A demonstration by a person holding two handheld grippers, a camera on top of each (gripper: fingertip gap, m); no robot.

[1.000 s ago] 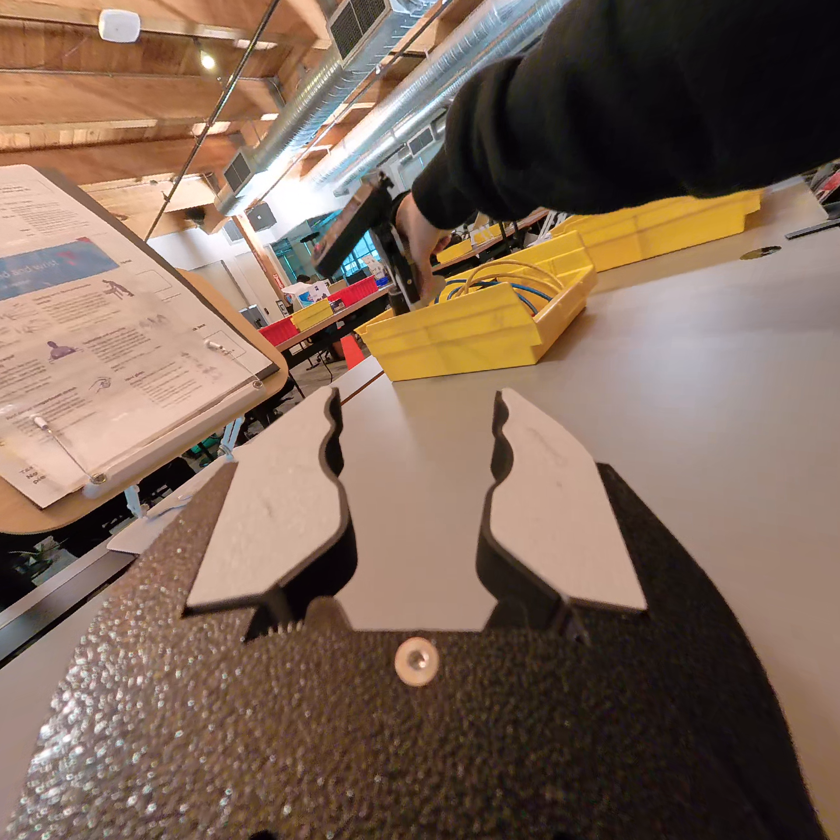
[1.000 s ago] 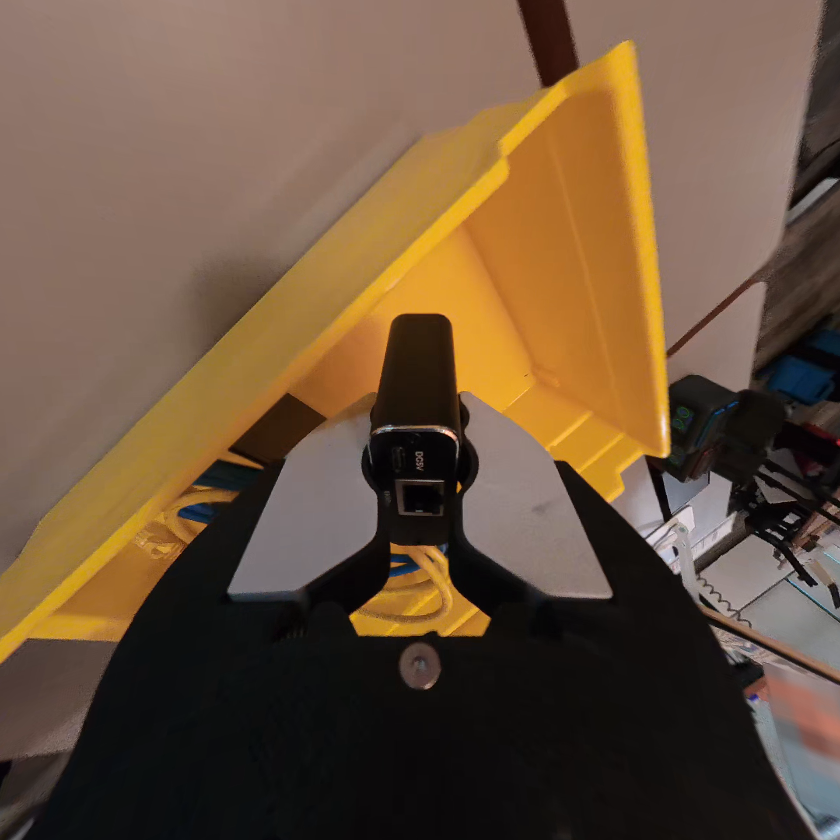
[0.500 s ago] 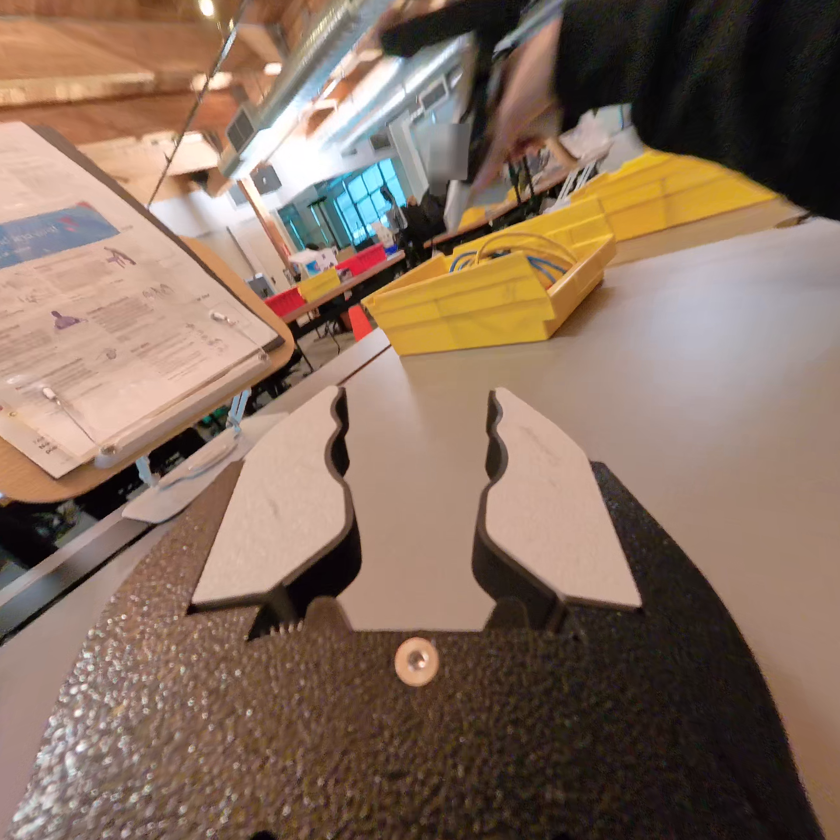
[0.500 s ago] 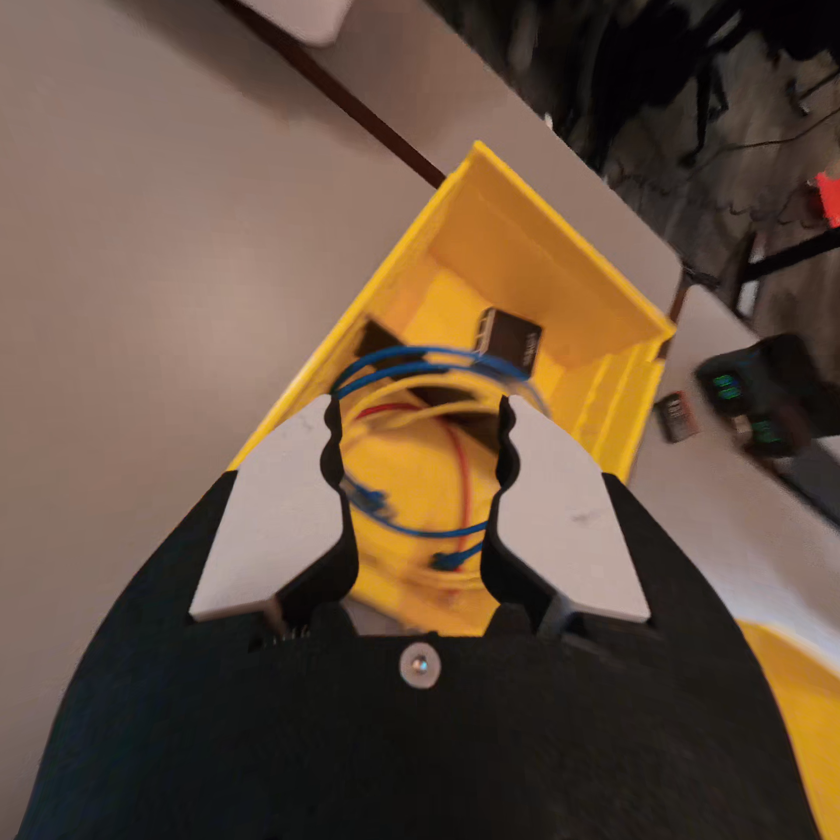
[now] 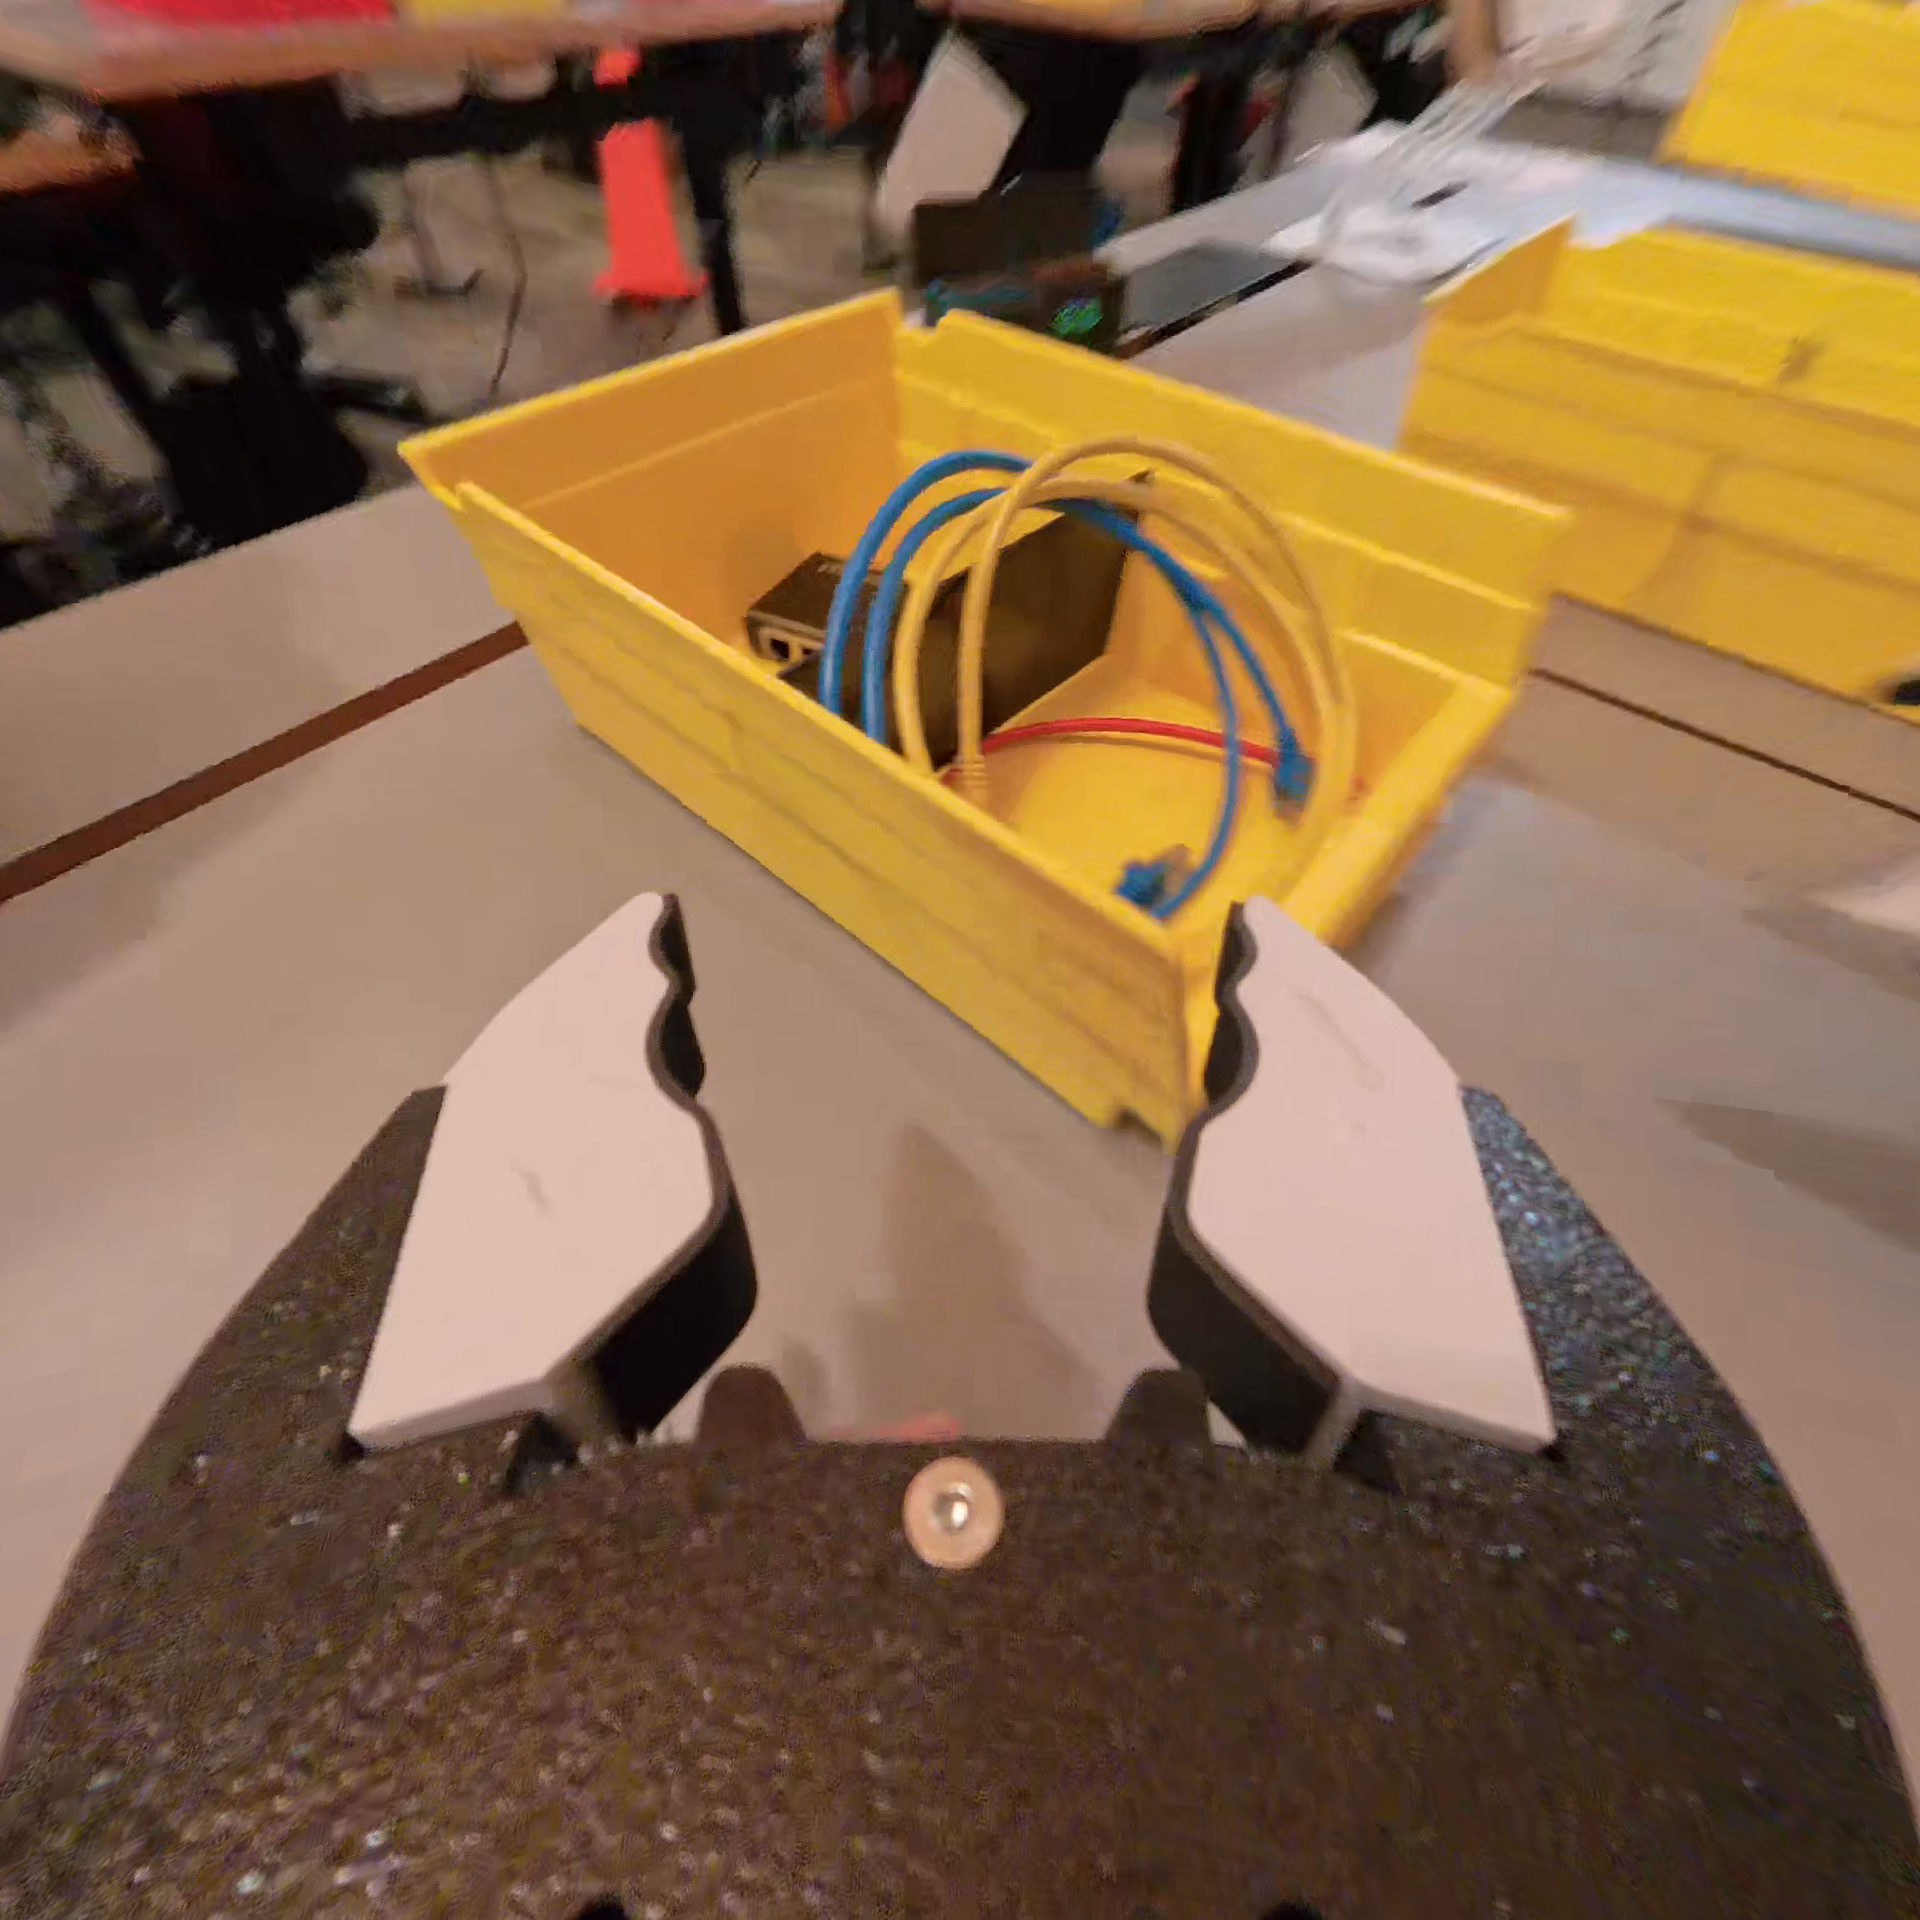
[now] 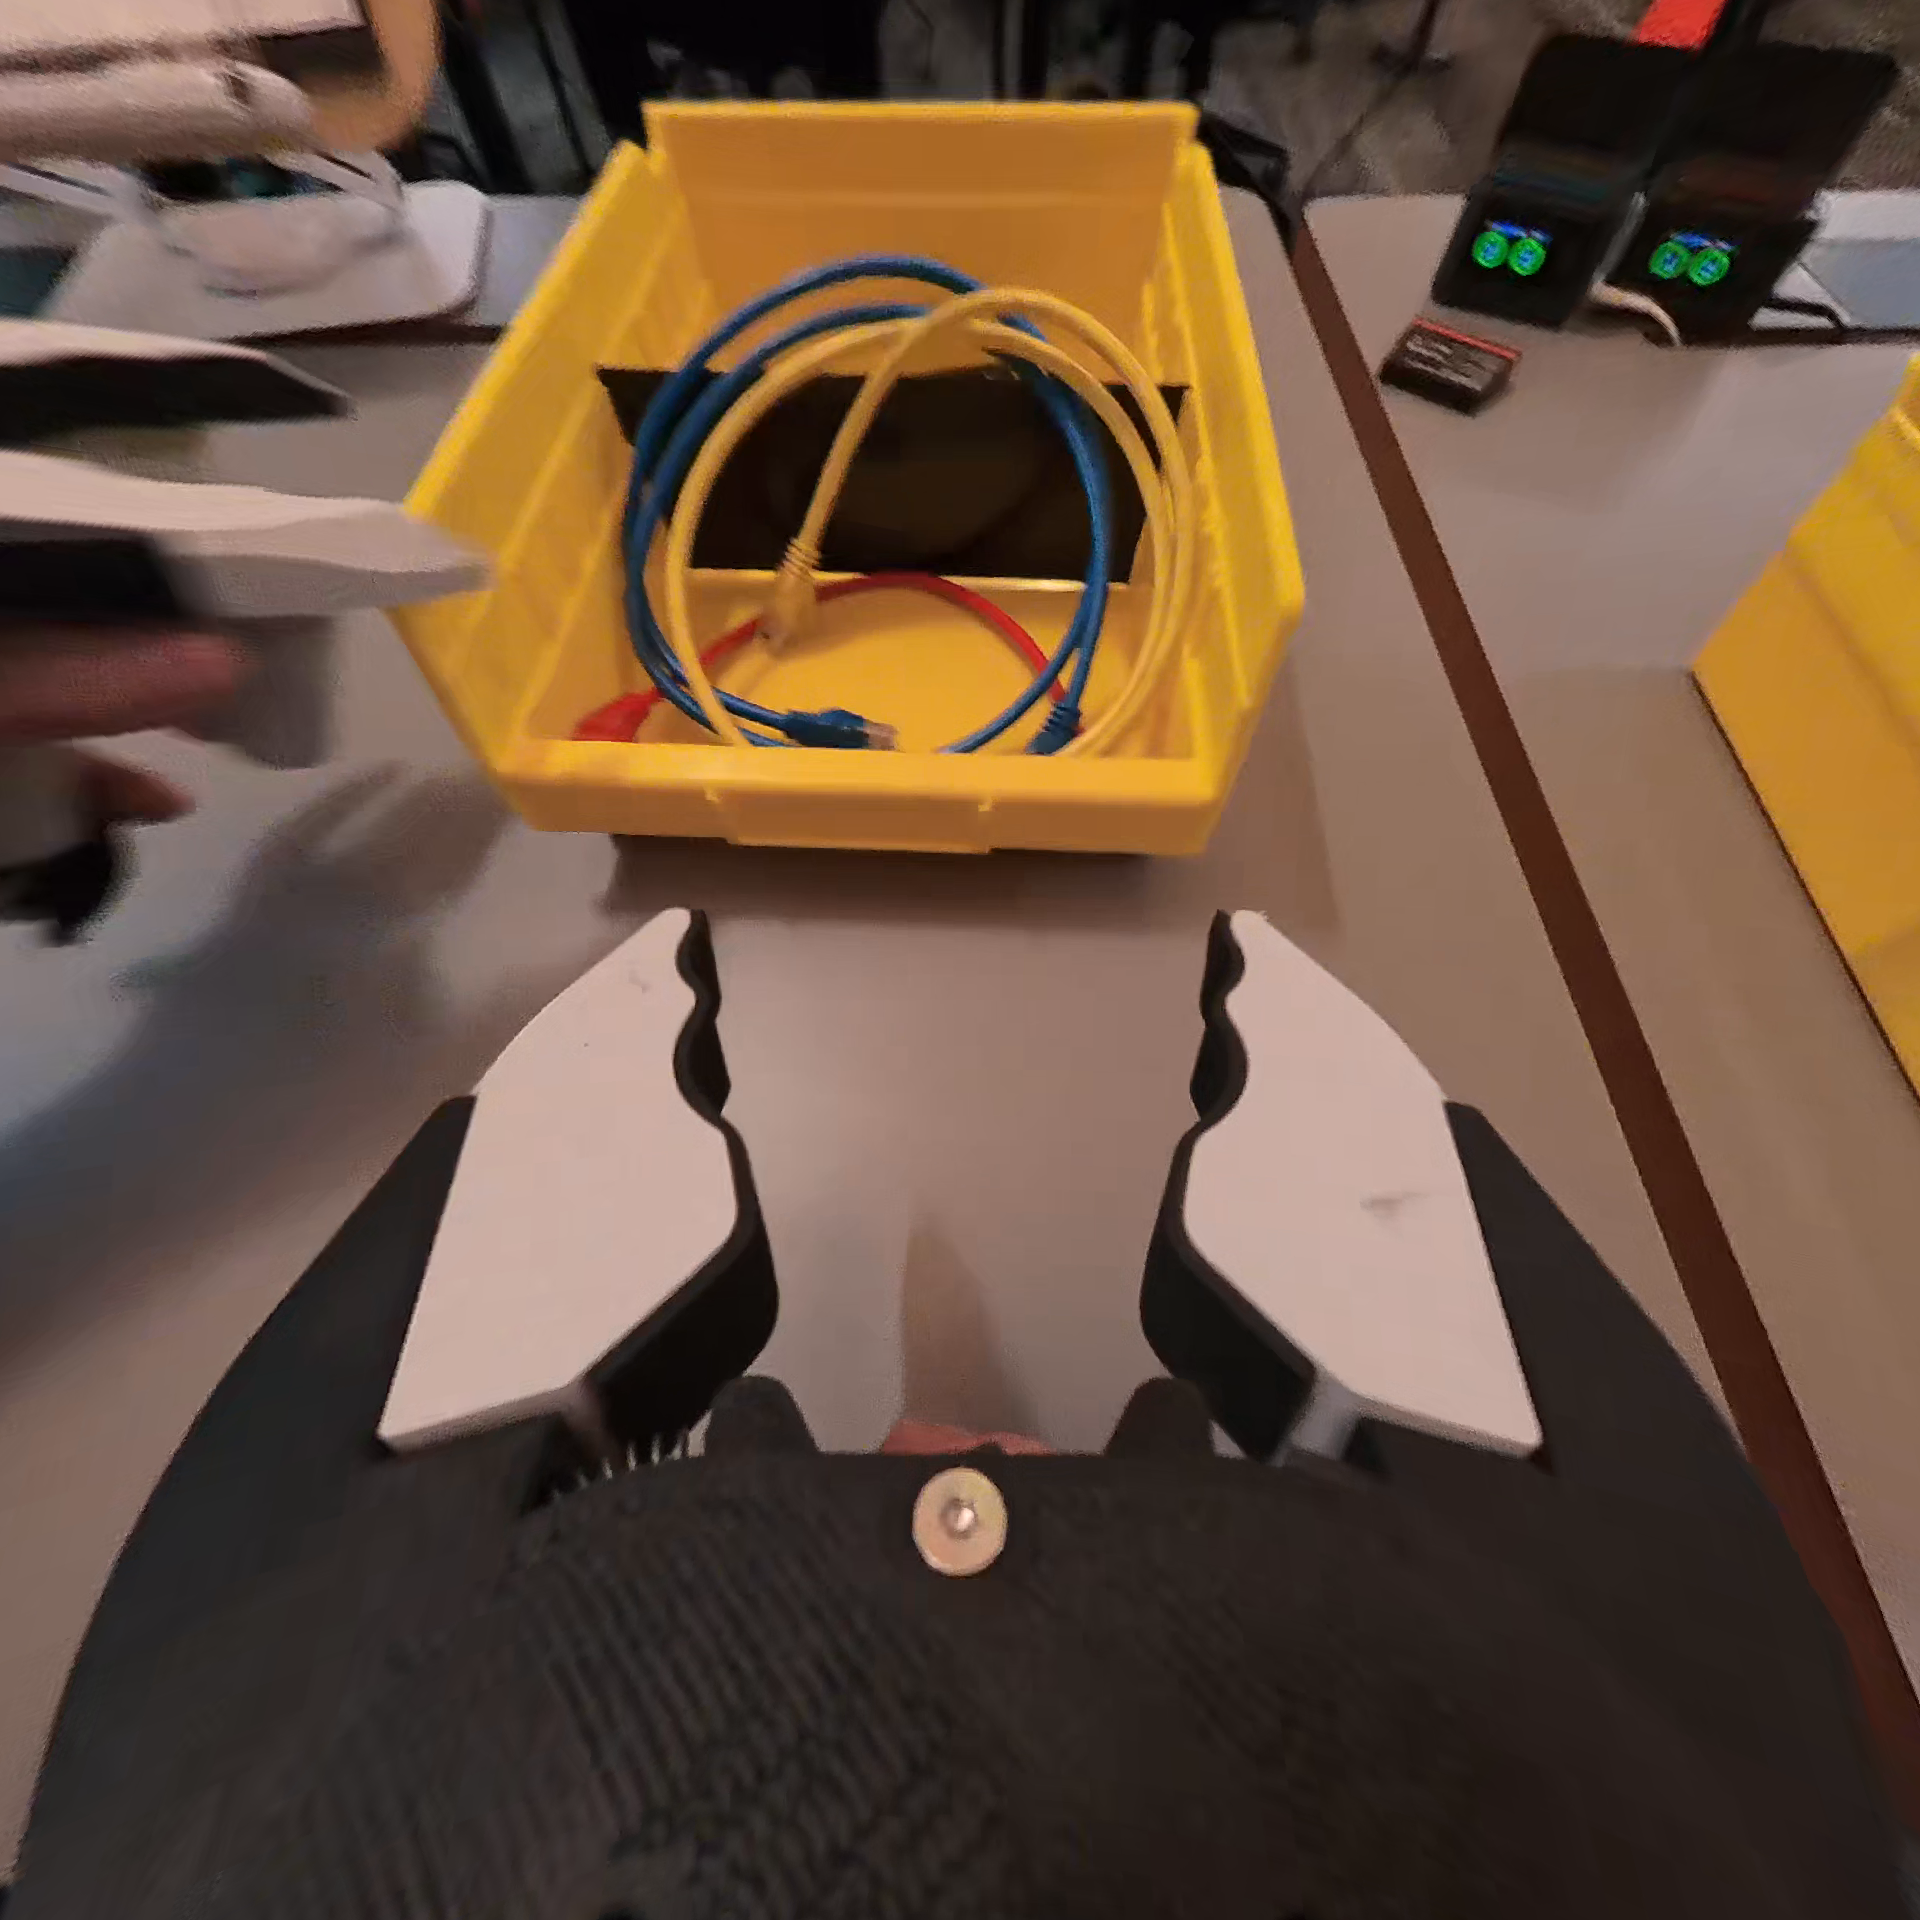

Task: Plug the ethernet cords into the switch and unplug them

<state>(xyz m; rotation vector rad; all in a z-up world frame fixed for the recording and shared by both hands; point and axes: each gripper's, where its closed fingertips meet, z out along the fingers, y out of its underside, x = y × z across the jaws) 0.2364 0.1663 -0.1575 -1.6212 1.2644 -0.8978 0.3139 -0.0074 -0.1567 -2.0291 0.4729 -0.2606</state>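
Cords in yellow bin (image 6: 852,800) on grey bench (image 6: 1351,935): blue cord (image 6: 1086,488), yellow cord (image 6: 1164,468), red cord (image 6: 935,592), looped in front part. Black switch (image 5: 795,623) in back part, behind dark divider (image 6: 935,478). Right claw (image 6: 961,925) wide open, holds nothing, just before bin. Left claw (image 5: 951,914) wide open, empty, near bin corner. Two black boxes with green lights (image 6: 1600,249) far right.

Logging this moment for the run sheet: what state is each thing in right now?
left tool: open, empty, beside the bin.
right tool: open, empty, short of the bin.
yellow bin: upright on the table.
switch: in the bin, behind the divider.
blue cord: coiled, ends loose.
yellow cord: coiled, loose.
red cord: on the bin floor.
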